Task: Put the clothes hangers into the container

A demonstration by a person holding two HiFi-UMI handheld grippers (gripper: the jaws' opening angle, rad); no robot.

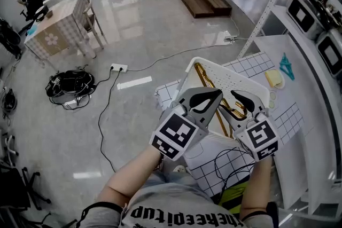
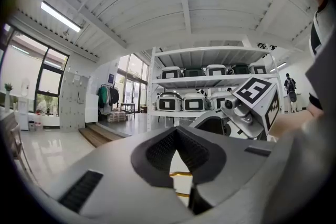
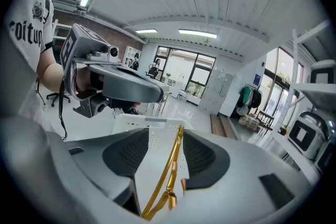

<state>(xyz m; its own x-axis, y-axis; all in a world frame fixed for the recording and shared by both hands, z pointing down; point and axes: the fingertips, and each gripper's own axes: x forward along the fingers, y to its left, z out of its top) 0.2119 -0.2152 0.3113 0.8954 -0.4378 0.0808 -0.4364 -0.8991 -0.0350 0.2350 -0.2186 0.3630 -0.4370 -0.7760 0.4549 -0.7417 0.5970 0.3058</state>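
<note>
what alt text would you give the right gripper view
The right gripper has its jaws apart, and a gold hanger shows between them, lying in a white container. The left gripper shows at upper left, with a bright room and big windows behind.

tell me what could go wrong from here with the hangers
1. The gold hanger lies in the white container but runs between the open right gripper jaws; pulling away could snag it and drag it out.
2. The teal hanger on the table could get missed.
</note>
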